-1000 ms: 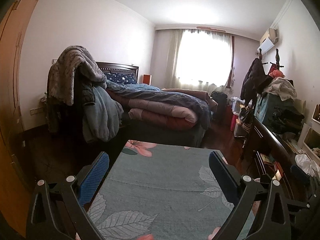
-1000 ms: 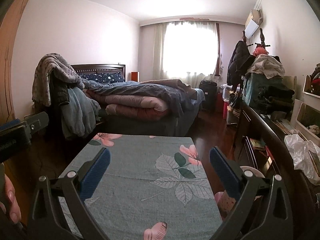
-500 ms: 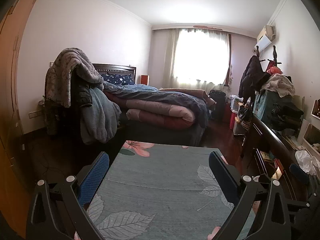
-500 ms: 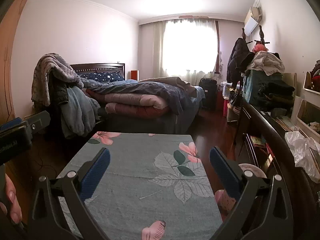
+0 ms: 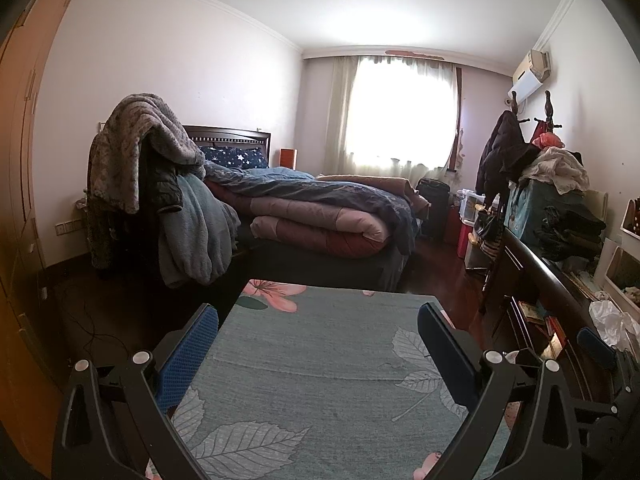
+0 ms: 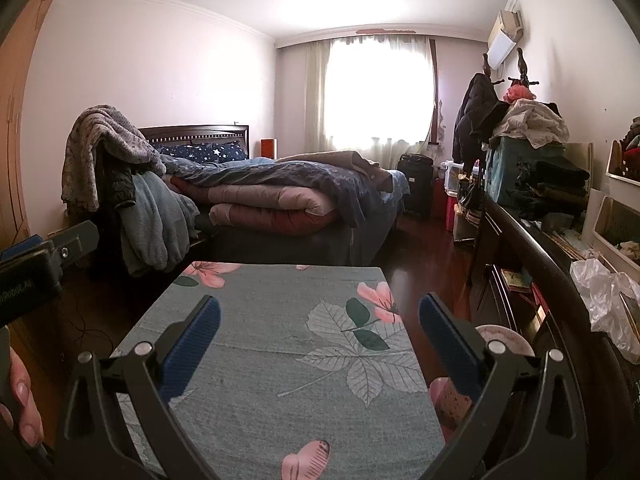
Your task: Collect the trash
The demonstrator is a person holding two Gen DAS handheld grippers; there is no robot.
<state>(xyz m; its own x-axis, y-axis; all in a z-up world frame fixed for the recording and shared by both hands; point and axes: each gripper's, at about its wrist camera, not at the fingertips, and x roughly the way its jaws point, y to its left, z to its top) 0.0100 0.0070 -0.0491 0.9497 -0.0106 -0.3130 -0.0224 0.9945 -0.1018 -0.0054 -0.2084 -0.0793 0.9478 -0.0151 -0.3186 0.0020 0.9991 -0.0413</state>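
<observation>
Ahead of my left gripper (image 5: 318, 344), whose blue-padded fingers stand wide apart and hold nothing, lies the worktop (image 5: 320, 344), draped in a soft grey-green cloth printed with leaves and pink flowers, with no litter on it that I can see. Far to the right, on the dark wooden sideboard (image 5: 536, 276), sits a crumpled white plastic bag (image 5: 612, 320), the only likely trash; I judge it featherlight, limp and slippery, best pinched at a bunched fold, not at a flat skin. From my right gripper (image 6: 320, 332), also spread open and empty, the same bag (image 6: 604, 300) shows larger, translucent and creased, resting on the sideboard's (image 6: 532, 240) rounded glossy edge, well apart from my fingers. A pinkish speckled cup (image 6: 452, 400) stands just beside the worktop's (image 6: 280, 320) right edge. Beyond, the bed (image 6: 280, 200) carries puffy folded quilts.
</observation>
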